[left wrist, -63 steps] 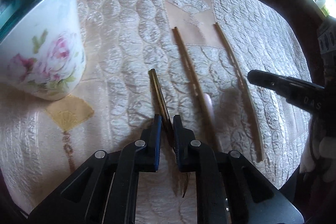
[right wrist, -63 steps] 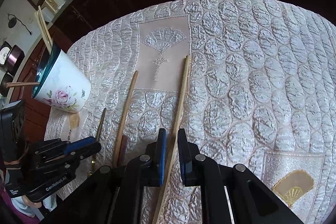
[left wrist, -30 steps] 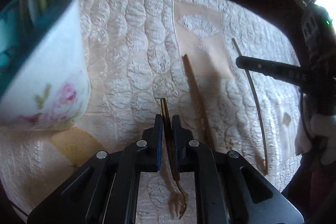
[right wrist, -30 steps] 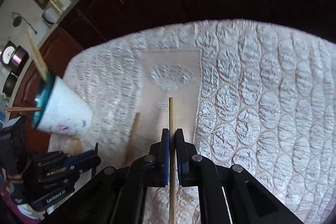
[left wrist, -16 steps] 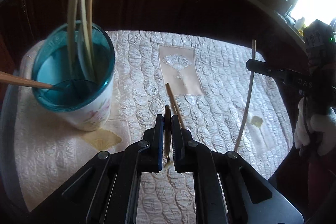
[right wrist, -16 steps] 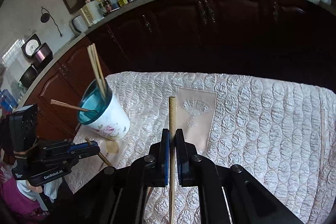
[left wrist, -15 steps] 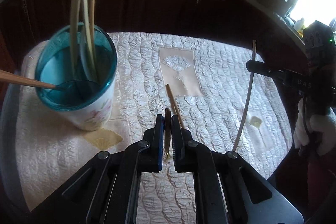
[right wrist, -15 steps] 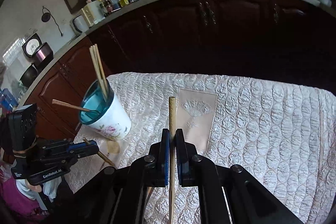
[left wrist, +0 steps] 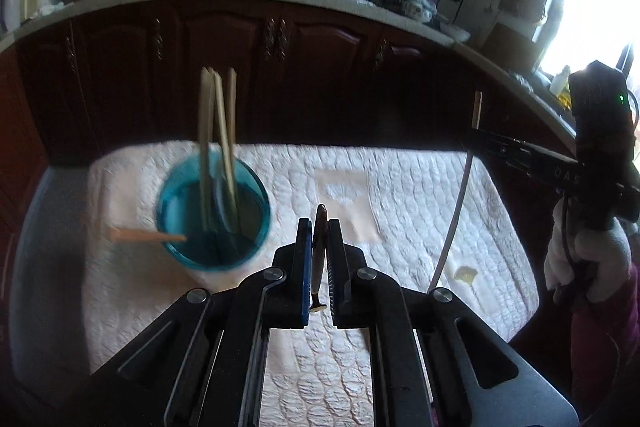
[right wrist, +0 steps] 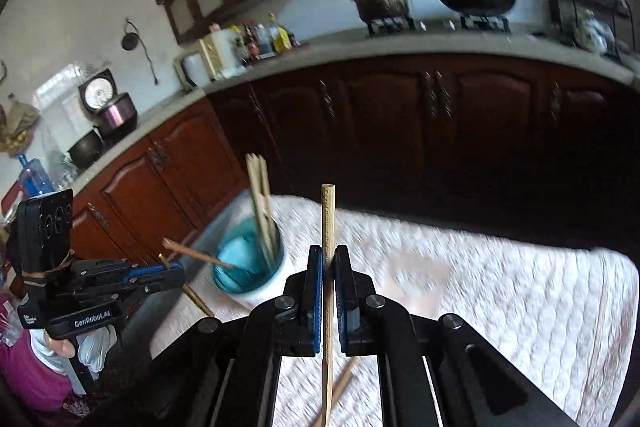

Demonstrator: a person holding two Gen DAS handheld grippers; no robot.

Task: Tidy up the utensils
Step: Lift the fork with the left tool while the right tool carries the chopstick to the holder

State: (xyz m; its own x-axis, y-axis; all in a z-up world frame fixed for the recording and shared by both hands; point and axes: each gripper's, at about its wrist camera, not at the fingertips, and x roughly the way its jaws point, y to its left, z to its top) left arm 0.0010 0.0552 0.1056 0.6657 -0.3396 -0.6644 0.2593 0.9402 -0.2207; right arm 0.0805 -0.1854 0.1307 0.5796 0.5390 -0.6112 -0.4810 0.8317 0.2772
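Note:
My left gripper is shut on a small brass fork, held nearly upright above the table, just right of the cup. The floral cup with a teal inside holds several chopsticks and a wooden-handled utensil. My right gripper is shut on a bamboo chopstick, lifted upright; it also shows in the left wrist view at the right. In the right wrist view the cup is left of the gripper, and the left gripper is further left.
A quilted cream cloth covers the table. One wooden utensil lies on the cloth below my right gripper. Dark wood cabinets and a counter with pots stand behind the table.
Both grippers have risen and tilted up with their utensils. The cup now sits lower and closer to the middle of both views, and the kitchen counter has come into view.

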